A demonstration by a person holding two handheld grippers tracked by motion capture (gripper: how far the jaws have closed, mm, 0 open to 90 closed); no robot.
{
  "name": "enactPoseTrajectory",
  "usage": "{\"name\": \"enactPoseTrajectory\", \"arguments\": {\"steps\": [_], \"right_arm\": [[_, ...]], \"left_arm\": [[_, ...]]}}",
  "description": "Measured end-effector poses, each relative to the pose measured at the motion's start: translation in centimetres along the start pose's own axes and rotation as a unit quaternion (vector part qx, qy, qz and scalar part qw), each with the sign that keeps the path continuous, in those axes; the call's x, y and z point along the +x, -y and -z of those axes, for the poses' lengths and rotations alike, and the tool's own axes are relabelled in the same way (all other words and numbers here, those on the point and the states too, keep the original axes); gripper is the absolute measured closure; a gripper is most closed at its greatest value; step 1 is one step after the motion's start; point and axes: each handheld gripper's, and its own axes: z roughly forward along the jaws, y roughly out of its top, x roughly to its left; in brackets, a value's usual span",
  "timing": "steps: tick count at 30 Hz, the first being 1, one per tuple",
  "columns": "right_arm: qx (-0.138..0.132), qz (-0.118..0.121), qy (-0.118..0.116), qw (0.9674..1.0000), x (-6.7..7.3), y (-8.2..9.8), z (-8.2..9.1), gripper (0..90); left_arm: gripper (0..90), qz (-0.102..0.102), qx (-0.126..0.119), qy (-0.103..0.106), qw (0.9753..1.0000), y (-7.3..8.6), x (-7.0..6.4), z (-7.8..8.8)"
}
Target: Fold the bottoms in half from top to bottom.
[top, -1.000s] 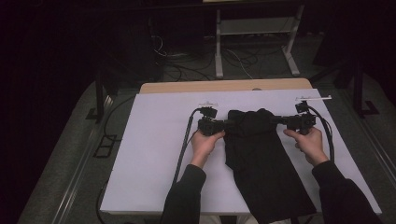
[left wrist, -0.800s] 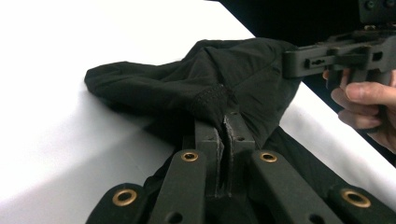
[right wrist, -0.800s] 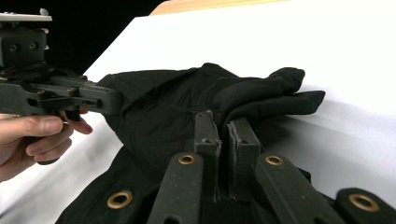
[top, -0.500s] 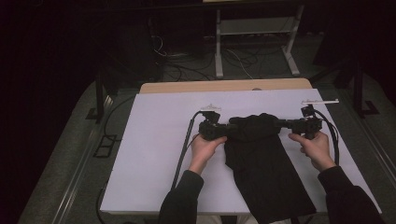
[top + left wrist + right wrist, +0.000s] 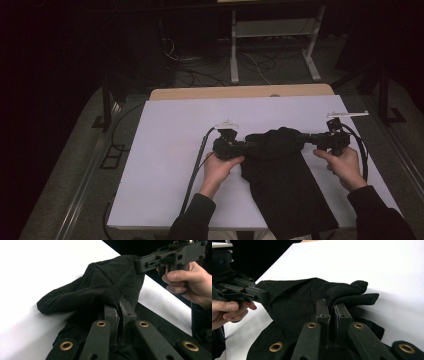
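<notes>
Black cloth (image 5: 285, 185) looks soft and floppy, and I think it is light, because it sags and bunches up wherever nothing holds it. It is not slippery or easy to break, but it will fold over itself if only one spot is pulled. The best places to hold it are the two far corners of its top edge, one on each side, so it can be kept flat. It is plain black all over, maybe a piece of clothing, with a thick seam along the edge. It lies on the white table (image 5: 170, 165), on the right side near the person, and its low end hangs over the near edge. Its top part is lifted into a bump between the two tools. The left gripper (image 5: 119, 305) has its jaws pinched tight on a fold of the seam. The right gripper (image 5: 331, 305) has its jaws pressed together on the other side of the top edge. A hand (image 5: 220, 167) holds each tool. Dark floor and a metal stand (image 5: 272, 35) sit beyond the table.
</notes>
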Motion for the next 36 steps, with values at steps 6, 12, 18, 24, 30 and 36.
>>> {"name": "enactPoseTrajectory", "arguments": {"steps": [6,12,18,24,30,36], "right_arm": [[0.014,0.006,0.005,0.9999,0.2,0.8,0.1,83.2],[0.029,0.006,0.006,0.9995,0.3,1.7,0.2,83.1],[0.04,0.004,0.004,0.9992,0.4,2.5,0.5,83.1],[0.042,0.004,0.002,0.9991,0.4,2.9,0.9,83.0],[0.054,0.005,-0.002,0.9985,0.3,3.6,1.2,82.9],[0.068,0.008,-0.003,0.9977,0.4,4.1,1.2,82.9]], "left_arm": [[85.5,-0.004,0.016,0.006,0.9998,0.6,-0.6,-0.2],[85.5,-0.012,0.029,0.009,0.9995,1.2,-1.1,-0.2],[85.3,-0.014,0.041,0.013,0.999,1.8,-1.5,-0.5],[85.1,-0.023,0.05,0.018,0.9983,2.2,-2.0,-0.7],[85.0,-0.03,0.072,0.021,0.9967,2.8,-2.2,-1.1],[85.0,-0.031,0.069,0.024,0.9968,3.3,-2.3,-1.0]]}}
